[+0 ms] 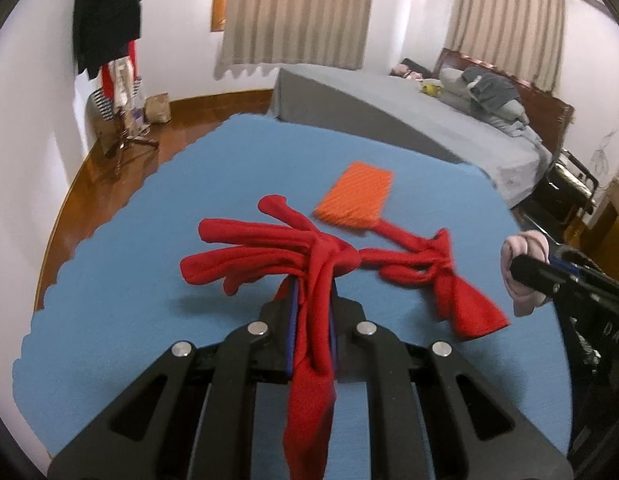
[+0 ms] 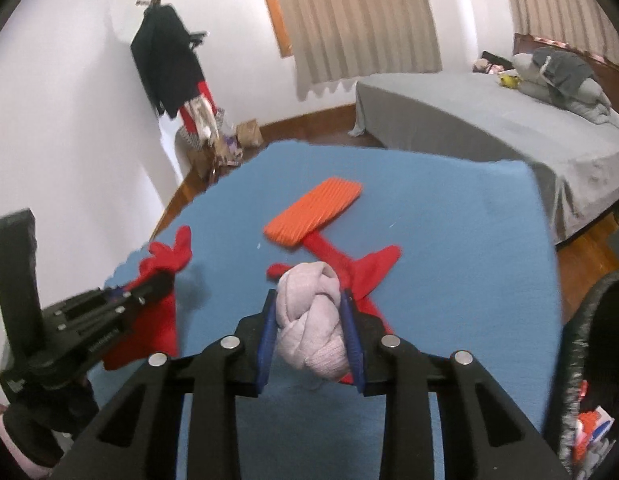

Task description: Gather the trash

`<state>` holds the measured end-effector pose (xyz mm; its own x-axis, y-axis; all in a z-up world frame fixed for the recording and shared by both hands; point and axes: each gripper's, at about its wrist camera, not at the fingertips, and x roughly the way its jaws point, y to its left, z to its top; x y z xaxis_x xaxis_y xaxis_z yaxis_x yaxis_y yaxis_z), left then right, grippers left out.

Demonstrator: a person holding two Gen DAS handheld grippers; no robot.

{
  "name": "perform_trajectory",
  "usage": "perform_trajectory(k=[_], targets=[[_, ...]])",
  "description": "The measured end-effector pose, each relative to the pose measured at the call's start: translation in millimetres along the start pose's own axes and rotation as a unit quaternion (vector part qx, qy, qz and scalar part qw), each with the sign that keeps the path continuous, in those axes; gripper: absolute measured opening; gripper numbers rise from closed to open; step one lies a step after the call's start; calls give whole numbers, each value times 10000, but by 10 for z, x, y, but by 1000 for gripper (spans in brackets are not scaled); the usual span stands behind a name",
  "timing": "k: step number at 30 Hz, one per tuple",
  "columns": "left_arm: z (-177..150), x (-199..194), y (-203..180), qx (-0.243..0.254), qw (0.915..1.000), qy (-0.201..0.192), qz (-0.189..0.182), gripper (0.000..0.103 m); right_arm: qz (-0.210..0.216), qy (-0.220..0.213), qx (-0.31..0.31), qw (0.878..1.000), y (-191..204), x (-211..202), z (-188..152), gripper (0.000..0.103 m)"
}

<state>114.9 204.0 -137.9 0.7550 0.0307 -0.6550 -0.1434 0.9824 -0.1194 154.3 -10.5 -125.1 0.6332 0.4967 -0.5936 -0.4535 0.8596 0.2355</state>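
Note:
My left gripper (image 1: 311, 292) is shut on a knotted red cloth (image 1: 269, 256), held above the blue table cover (image 1: 129, 280); its loops hang out ahead of the fingers. More red cloth (image 1: 461, 300) trails off to the right; whether it is the same piece I cannot tell. My right gripper (image 2: 309, 300) is shut on a pale pink knotted cloth bundle (image 2: 309, 320), its blue pads pressing both sides. It also shows at the right edge of the left wrist view, as the right gripper (image 1: 521, 268). An orange ribbed pad (image 2: 315, 212) lies flat further back.
A grey bed (image 2: 489, 120) stands behind the table, with a pile of bedding at its head. A coat stand (image 2: 169, 60) with dark clothes is in the left corner. A dark mesh container (image 2: 589, 360) with wrappers sits at the lower right. The left gripper (image 2: 149, 284) shows at left.

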Motion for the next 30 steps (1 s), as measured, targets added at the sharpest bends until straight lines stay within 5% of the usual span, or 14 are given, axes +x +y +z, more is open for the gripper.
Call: perform_trajectory(k=[16, 30], targets=[[169, -204, -1086, 668, 9921, -291, -1017, 11, -583, -652, 526, 9948, -698, -796, 113, 31], [79, -277, -2121, 1316, 9727, -387, -1870, 11, -1574, -1049, 1056, 9763, -1485, -1528, -151, 31]])
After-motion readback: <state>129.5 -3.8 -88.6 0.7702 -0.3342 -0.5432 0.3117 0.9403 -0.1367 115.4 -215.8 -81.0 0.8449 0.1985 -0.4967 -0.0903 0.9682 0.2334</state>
